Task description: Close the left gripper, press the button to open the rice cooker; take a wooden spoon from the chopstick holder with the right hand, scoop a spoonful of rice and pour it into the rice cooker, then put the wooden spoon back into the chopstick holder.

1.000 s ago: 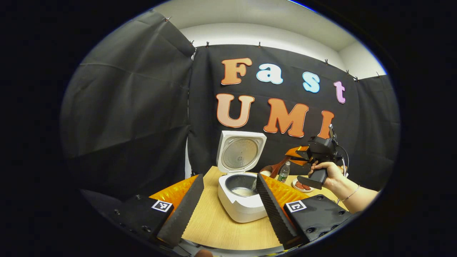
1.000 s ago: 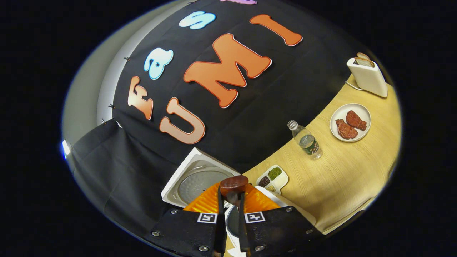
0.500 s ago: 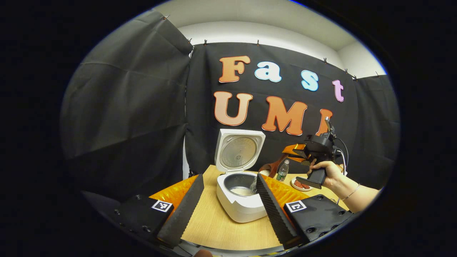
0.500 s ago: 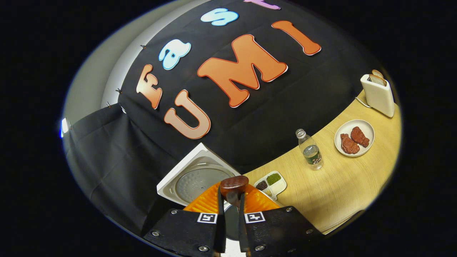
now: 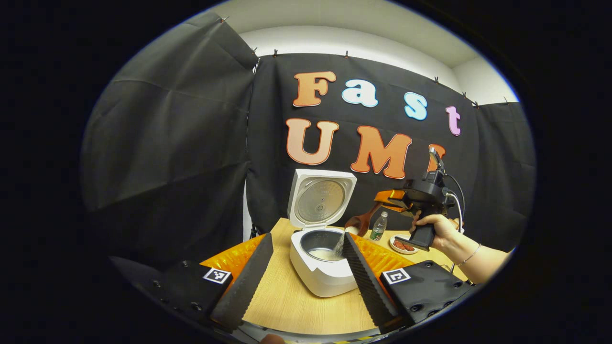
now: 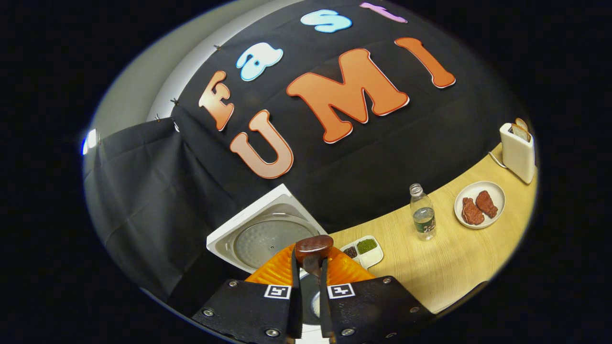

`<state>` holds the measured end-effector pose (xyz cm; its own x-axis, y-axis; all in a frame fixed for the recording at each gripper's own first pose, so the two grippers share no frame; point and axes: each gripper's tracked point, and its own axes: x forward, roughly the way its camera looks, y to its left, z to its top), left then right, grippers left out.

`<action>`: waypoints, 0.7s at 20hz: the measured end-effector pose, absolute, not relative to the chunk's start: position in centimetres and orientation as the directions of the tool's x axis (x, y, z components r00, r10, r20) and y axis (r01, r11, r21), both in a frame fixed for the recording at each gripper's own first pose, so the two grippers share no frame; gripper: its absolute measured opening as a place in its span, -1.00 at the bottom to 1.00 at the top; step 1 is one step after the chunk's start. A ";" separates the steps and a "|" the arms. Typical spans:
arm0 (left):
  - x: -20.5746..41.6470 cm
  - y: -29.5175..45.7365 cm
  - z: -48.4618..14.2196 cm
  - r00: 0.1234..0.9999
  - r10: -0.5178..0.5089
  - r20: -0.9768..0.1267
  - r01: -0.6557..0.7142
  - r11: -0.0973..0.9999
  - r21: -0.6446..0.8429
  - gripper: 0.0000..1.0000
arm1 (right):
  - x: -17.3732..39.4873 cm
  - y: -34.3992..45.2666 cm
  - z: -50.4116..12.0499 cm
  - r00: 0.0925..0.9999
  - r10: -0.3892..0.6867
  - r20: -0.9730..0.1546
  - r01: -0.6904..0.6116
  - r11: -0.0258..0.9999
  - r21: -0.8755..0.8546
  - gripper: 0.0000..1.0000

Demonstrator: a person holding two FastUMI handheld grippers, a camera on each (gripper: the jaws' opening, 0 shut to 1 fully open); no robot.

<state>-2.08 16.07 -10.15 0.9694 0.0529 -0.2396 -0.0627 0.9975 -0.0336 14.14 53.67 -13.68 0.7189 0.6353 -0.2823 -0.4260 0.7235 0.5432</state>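
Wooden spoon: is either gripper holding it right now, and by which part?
Yes. The right gripper is shut on the wooden spoon, pinching its handle; the left gripper is open and holds nothing.

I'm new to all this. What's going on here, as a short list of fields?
Rice cooker: lid up, rice in pot
Wooden spoon: tilted above the pot, rice pouring out
Right tongs: shut on the spoon handle
Left tongs: open, holding nothing
Table: water bottle, plate of meat, toaster, divided dish of grains
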 end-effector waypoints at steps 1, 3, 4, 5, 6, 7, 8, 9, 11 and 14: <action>-1.9 16.1 -10.2 0.969 0.051 -0.242 -0.060 0.998 -0.032 0.99 | 14.1 53.8 -13.6 0.719 0.637 -0.278 -0.437 0.726 0.531 -0.72; -1.7 16.2 -10.3 0.968 0.042 -0.246 -0.050 0.998 -0.026 0.99 | 13.9 54.1 -13.2 0.720 0.639 -0.271 -0.459 0.731 0.505 -0.72; -1.7 16.3 -10.3 0.968 0.038 -0.247 -0.045 0.999 -0.023 0.99 | 13.8 54.3 -13.1 0.722 0.639 -0.266 -0.470 0.734 0.490 -0.72; -1.6 16.3 -10.3 0.968 0.034 -0.249 -0.040 0.999 -0.020 0.99 | 13.7 54.5 -13.0 0.722 0.641 -0.261 -0.483 0.737 0.473 -0.72; -1.5 16.4 -10.3 0.968 0.032 -0.250 -0.038 0.999 -0.019 0.97 | 13.6 54.6 -12.9 0.722 0.642 -0.258 -0.496 0.740 0.455 -0.72; -1.4 16.4 -10.3 0.968 0.029 -0.251 -0.035 0.999 -0.021 0.97 | 13.5 54.8 -12.8 0.720 0.644 -0.257 -0.510 0.743 0.434 -0.72; -1.2 16.5 -10.4 0.967 0.025 -0.252 -0.032 0.999 -0.023 0.97 | 13.4 55.0 -12.6 0.720 0.645 -0.254 -0.525 0.747 0.409 -0.72; -1.1 16.4 -10.4 0.967 0.022 -0.254 -0.029 0.999 -0.027 0.97 | 13.3 55.1 -12.5 0.721 0.644 -0.255 -0.538 0.753 0.379 -0.72; -1.1 16.5 -10.7 0.965 0.013 -0.261 -0.022 0.999 -0.030 0.99 | 13.3 55.2 -12.3 0.721 0.645 -0.252 -0.562 0.758 0.331 -0.73; -0.9 16.8 -10.9 0.964 0.013 -0.264 -0.023 0.999 -0.033 0.99 | 12.5 56.0 -11.9 0.705 0.669 -0.236 -0.602 0.740 0.299 -0.73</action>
<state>-0.92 16.83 -10.86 0.9643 0.0134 -0.2643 -0.0230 0.9992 -0.0334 12.49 55.99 -11.91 0.7050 0.6690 -0.2355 -0.6024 0.7401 0.2991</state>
